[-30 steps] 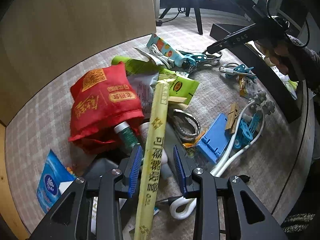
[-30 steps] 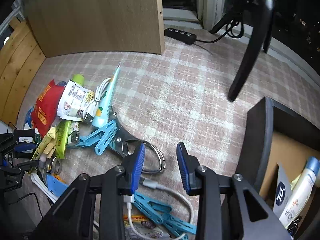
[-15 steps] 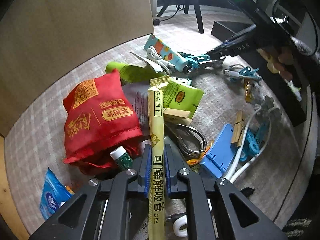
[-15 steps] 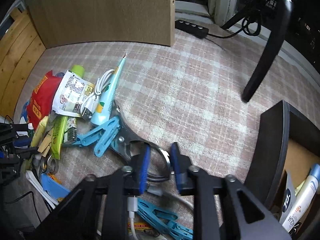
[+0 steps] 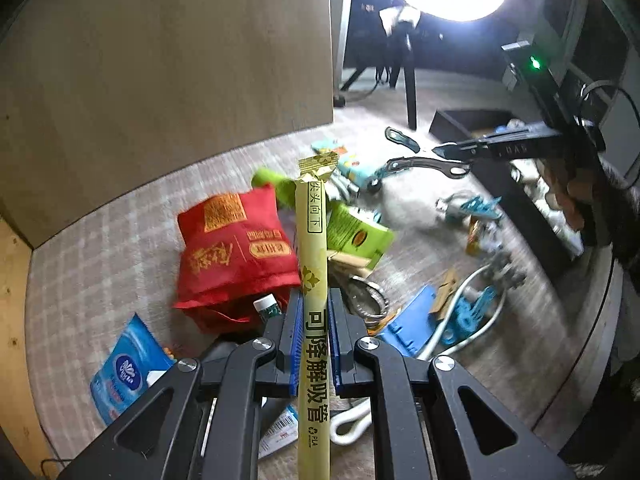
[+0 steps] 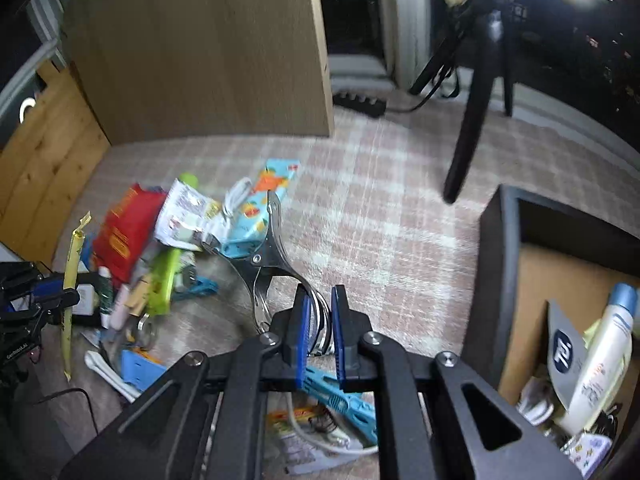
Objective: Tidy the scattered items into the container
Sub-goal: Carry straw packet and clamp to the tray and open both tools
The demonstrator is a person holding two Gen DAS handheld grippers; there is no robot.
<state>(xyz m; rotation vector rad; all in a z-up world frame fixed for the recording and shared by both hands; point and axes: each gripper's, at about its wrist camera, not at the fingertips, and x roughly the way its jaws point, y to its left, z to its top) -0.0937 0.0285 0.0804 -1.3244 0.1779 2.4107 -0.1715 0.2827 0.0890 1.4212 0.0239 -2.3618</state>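
My left gripper is shut on a long yellow straw packet and holds it lifted above the pile; it also shows in the right wrist view. My right gripper is shut on a metal clamp and holds it raised off the carpet; the clamp also shows in the left wrist view. The dark container stands at the right with a spray bottle and other items inside.
On the checked carpet lie a red bag, a green packet, a blue tissue pack, a white cable, blue clips and a patterned tube. A wooden panel stands behind. A tripod leg stands near the container.
My left gripper closed on the yellow straw packet and lifted it. My right gripper closed on the metal clamp and raised it off the carpet.
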